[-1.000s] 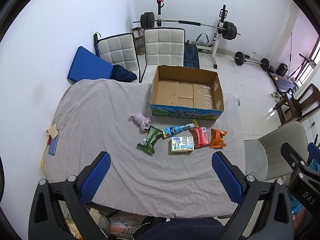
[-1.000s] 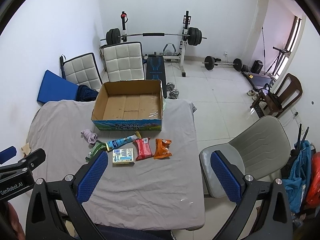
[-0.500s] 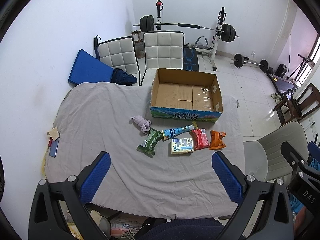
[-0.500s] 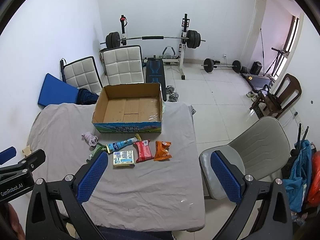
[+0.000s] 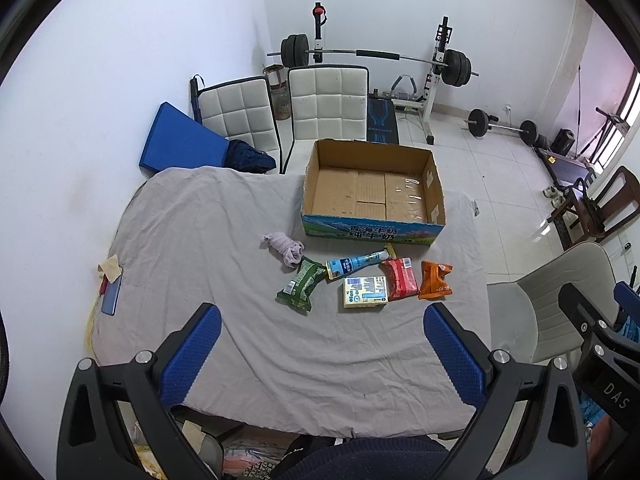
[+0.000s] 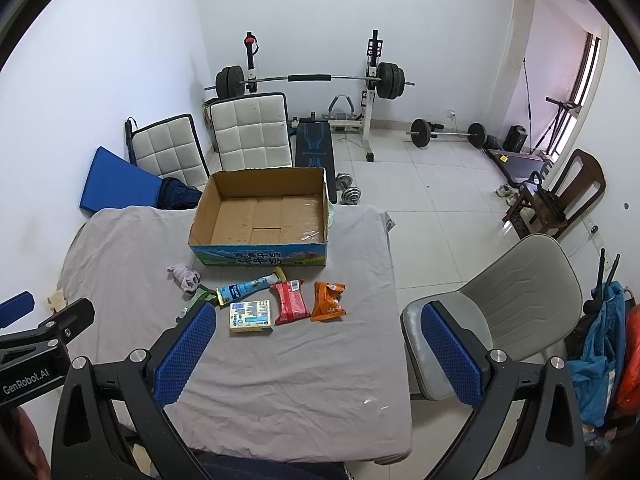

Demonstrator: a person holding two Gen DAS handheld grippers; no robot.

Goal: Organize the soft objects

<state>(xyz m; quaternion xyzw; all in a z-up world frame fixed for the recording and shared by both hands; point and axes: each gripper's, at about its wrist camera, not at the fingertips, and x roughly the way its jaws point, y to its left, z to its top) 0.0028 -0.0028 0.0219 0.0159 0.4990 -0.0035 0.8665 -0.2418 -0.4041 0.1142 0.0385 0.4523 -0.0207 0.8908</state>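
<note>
An open, empty cardboard box (image 5: 372, 196) (image 6: 260, 216) stands at the far side of a grey-clothed table (image 5: 200, 240). In front of it lie a pink sock bundle (image 5: 286, 246) (image 6: 185, 274), a green packet (image 5: 301, 284), a blue tube (image 5: 356, 263) (image 6: 248, 286), a yellow pack (image 5: 364, 292) (image 6: 251, 315), a red packet (image 5: 399, 283) (image 6: 290, 300) and an orange packet (image 5: 436, 280) (image 6: 328, 301). My left gripper (image 5: 322, 344) is open and empty, high above the near table edge. My right gripper (image 6: 316, 344) is open and empty, over the table's right part.
Two white padded chairs (image 5: 316, 108) and a blue mat (image 5: 180, 144) stand behind the table. A grey chair (image 6: 500, 300) is at the right. A barbell rack (image 6: 312, 80), dumbbells and a wooden chair (image 6: 560, 192) are beyond. A phone (image 5: 110, 296) lies at the table's left edge.
Both grippers have risen and drawn back slightly, so the table and box sit a little lower and smaller in view. Nothing on the table has moved.
</note>
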